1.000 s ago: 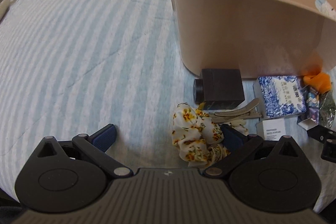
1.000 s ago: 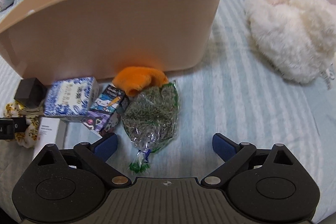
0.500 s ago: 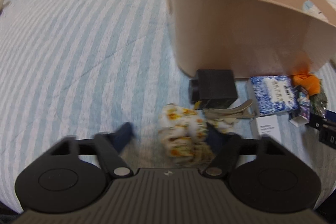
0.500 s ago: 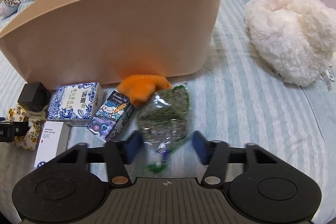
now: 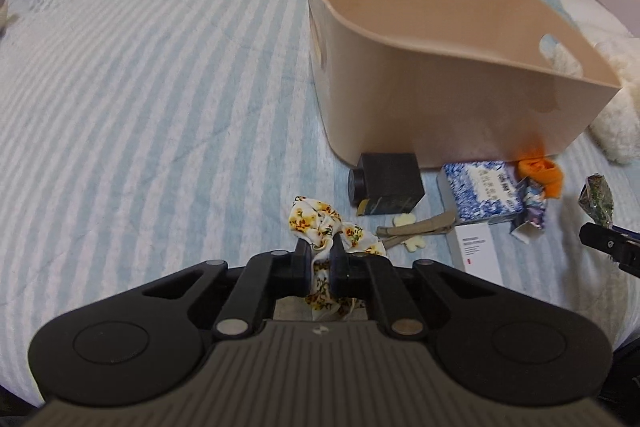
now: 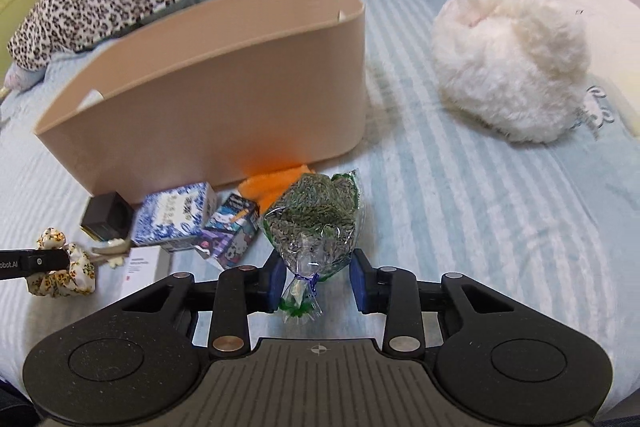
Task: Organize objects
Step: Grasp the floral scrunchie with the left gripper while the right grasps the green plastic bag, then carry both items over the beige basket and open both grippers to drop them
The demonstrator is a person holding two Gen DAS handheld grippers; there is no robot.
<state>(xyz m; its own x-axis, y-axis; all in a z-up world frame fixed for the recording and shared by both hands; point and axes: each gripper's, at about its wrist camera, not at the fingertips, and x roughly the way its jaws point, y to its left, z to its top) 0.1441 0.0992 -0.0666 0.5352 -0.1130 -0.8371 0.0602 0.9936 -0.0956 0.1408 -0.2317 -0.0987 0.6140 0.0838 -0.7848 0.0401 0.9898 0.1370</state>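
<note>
While my left gripper (image 5: 320, 259) pinches the floral scrunchie (image 5: 320, 223) near the beige bin (image 5: 440, 99), loose fabric may slip; right gripper (image 6: 316, 279) half-closed around the herb bag (image 6: 316, 227), crinkly film could slide.

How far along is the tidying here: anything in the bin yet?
Nothing shows inside the beige bin, though its floor is partly hidden. In hand: the left gripper is shut on the floral scrunchie; the right gripper has its jaws around the herb bag, not visibly clamped. Left: black box, blue patterned box, cartoon carton, white card, hair clip, orange item.
</note>
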